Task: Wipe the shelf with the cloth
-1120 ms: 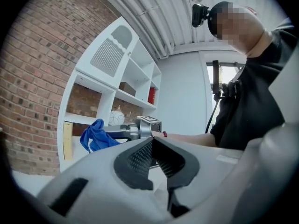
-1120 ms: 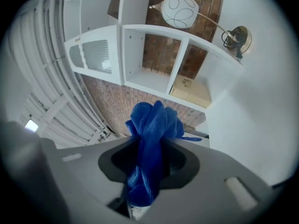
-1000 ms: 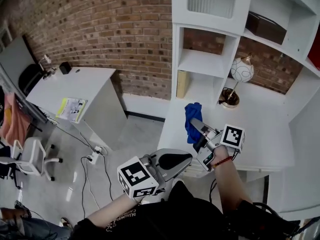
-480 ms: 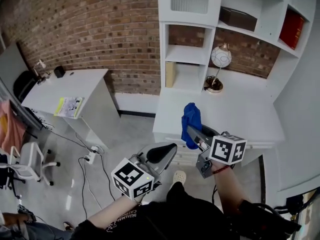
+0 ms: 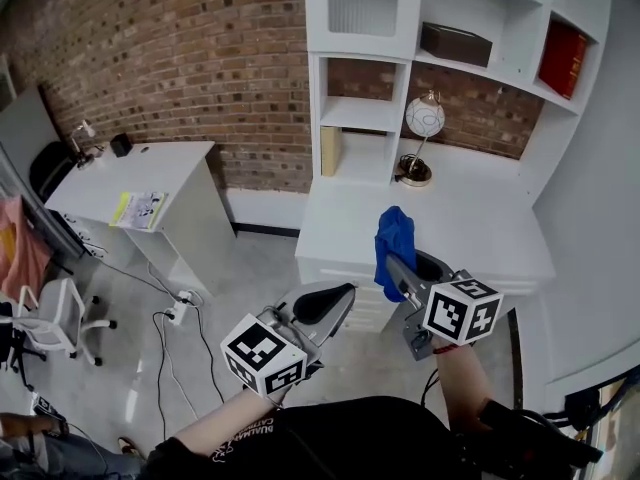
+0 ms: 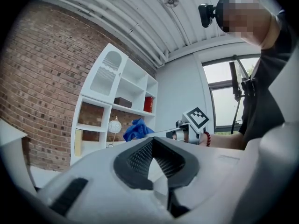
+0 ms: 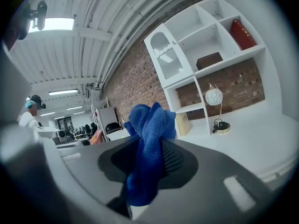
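The broad white shelf top lies open in front; a globe lamp stands at its back, a tan book in the left cubby.

Right gripper draws back toward person. Blue cloth clamped in it, earlier above shelf unit's counter well in from front edge, now hangs across that front edge. Marker cube sits lower in head view. More upper shelves show; red book comes into sight.
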Demonstrator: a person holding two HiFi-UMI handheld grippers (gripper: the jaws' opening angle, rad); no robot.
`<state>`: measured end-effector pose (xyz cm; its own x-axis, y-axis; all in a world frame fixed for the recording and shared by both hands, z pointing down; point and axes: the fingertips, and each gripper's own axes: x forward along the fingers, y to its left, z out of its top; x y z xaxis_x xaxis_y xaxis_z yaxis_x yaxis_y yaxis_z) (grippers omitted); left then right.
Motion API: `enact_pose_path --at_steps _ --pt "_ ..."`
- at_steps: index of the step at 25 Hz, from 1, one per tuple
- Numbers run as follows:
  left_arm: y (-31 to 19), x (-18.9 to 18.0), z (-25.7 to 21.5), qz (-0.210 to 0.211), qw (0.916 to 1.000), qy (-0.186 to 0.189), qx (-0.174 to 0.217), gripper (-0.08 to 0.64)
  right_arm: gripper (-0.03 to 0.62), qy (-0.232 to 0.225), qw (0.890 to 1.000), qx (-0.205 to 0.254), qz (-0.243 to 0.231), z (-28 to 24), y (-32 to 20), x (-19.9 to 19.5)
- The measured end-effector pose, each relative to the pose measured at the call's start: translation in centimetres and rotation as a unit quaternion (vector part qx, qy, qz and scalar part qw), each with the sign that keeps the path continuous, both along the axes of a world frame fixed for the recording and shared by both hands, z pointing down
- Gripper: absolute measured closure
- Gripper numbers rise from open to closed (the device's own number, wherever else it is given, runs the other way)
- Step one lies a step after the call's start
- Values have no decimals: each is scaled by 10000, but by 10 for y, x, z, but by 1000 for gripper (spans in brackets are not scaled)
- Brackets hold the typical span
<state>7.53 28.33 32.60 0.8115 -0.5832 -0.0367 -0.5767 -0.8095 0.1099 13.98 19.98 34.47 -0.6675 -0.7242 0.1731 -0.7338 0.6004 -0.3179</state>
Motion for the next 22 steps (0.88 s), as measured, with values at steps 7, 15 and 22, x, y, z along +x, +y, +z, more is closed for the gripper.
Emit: enact_pose_path --at_steps 7,15,22 --pt "42 44 8 -248 9995 124 -155 561 477 484 9987 39 -145 16 46 42" --pt "104 100 20 -417 9988 154 -218 561 477 858 9953 132 -424 36 117 84" --pt "146 135 25 -423 9988 117 -221 561 477 812 9953 19 -531 49 158 116"
